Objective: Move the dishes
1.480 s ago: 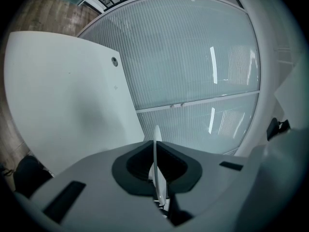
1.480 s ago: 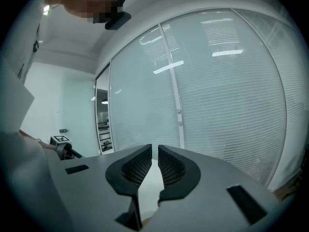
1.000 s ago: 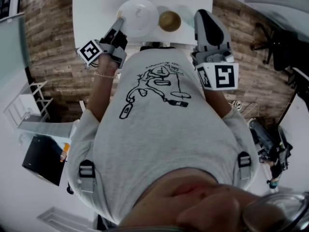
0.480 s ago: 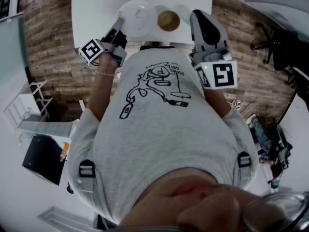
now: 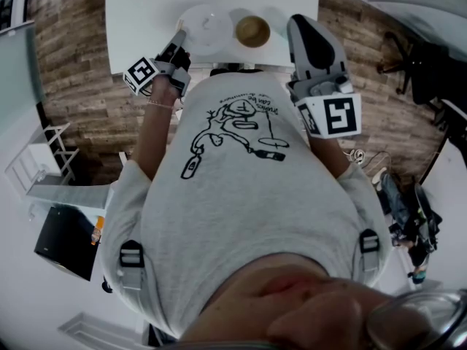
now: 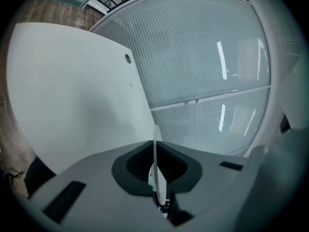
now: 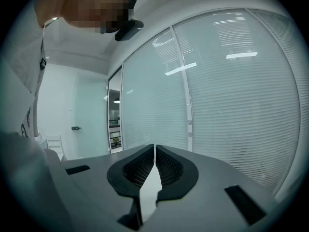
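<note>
Our left tongs [image 5: 182, 35] pinched the white plate [image 5: 207, 28] by its rim; our right tongs [image 5: 300, 22], pressed together, were empty; the bowl [image 5: 252, 30] between them looked untouched.

White table [image 5: 142, 20] on wood-plank floor [image 5: 73, 57], brown bowl [image 5: 252, 30] near its front edge, white plate [image 5: 206, 28] just beside, contact with tabletop unclear

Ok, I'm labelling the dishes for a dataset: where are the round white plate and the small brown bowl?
round white plate [image 5: 206, 28], head view, middle of its face.
small brown bowl [image 5: 252, 30], head view, its inside bottom.
</note>
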The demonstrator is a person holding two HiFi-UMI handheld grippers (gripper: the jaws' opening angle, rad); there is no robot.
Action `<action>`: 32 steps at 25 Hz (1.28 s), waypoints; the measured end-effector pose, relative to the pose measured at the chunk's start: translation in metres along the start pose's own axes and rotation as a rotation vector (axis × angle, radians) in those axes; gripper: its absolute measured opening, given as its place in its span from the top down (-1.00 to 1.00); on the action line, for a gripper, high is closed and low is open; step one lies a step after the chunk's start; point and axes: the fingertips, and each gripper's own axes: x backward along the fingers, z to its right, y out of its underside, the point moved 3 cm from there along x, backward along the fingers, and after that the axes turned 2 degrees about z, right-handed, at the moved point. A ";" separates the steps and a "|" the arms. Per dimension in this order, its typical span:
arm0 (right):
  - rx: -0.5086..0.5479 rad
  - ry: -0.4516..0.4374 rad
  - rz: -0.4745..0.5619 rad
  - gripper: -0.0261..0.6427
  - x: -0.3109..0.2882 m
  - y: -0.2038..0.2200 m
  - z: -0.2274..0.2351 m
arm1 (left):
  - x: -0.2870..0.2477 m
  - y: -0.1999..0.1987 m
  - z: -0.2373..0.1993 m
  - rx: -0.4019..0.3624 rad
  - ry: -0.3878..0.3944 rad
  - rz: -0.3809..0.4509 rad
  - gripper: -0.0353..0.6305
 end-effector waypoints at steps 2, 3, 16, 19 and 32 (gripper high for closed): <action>0.002 -0.002 -0.002 0.80 0.000 0.000 0.002 | -0.004 0.002 -0.009 -0.005 -0.016 -0.006 0.86; 0.003 -0.003 -0.003 0.80 0.000 0.000 0.001 | -0.005 0.002 -0.014 -0.008 -0.022 -0.007 0.86; 0.008 -0.009 -0.009 0.80 -0.004 -0.004 0.003 | -0.020 0.005 -0.058 -0.034 -0.060 -0.014 0.86; 0.007 -0.011 -0.010 0.80 -0.003 -0.004 0.003 | -0.022 0.004 -0.062 -0.031 -0.050 0.007 0.86; 0.007 -0.013 -0.023 0.80 0.000 0.002 0.010 | -0.038 0.014 -0.100 -0.043 -0.098 -0.016 0.86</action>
